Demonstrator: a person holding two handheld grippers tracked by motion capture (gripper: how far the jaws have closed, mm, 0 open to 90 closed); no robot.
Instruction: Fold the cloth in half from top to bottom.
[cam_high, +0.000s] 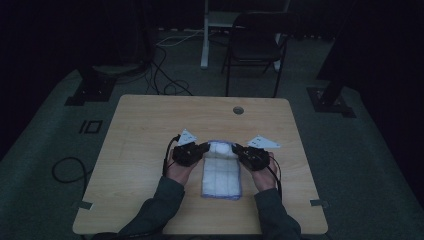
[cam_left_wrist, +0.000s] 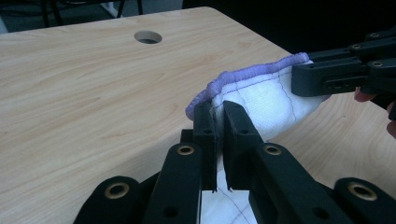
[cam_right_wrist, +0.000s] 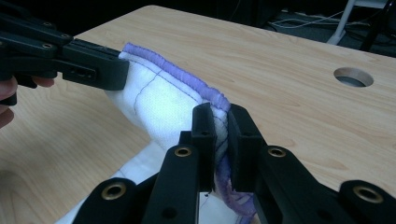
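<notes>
- White quilted cloth (cam_high: 221, 172) with a purple stitched edge lies at centre of the high view, on a light wood table (cam_high: 140, 135). Its near part is flat on the wood; its far edge is lifted.
- Left gripper (cam_high: 199, 149) sits at the cloth's far left corner, right gripper (cam_high: 239, 150) at its far right corner. Each is held in a hand coming up from the bottom of the frame, sleeves dark.
- Left gripper view: left gripper (cam_left_wrist: 215, 122) jaws clamped on the purple edge of the cloth (cam_left_wrist: 261, 95), fabric pinched between them. The other gripper (cam_left_wrist: 327, 74) bites the same edge at upper right.
- Right gripper view: right gripper (cam_right_wrist: 222, 126) jaws closed on the cloth (cam_right_wrist: 159, 100) just under the purple hem. The other gripper (cam_right_wrist: 88, 70) grips the far corner at upper left.
- Raised edge runs taut between the two grippers, clear of the wood.
- Round hole (cam_high: 238, 110) in the table, near its far edge, well apart from the cloth.
- Dark folding chair (cam_high: 255, 45) stands on the floor beyond the table, top centre; cables (cam_high: 165, 80) trail on the floor to its left.
</notes>
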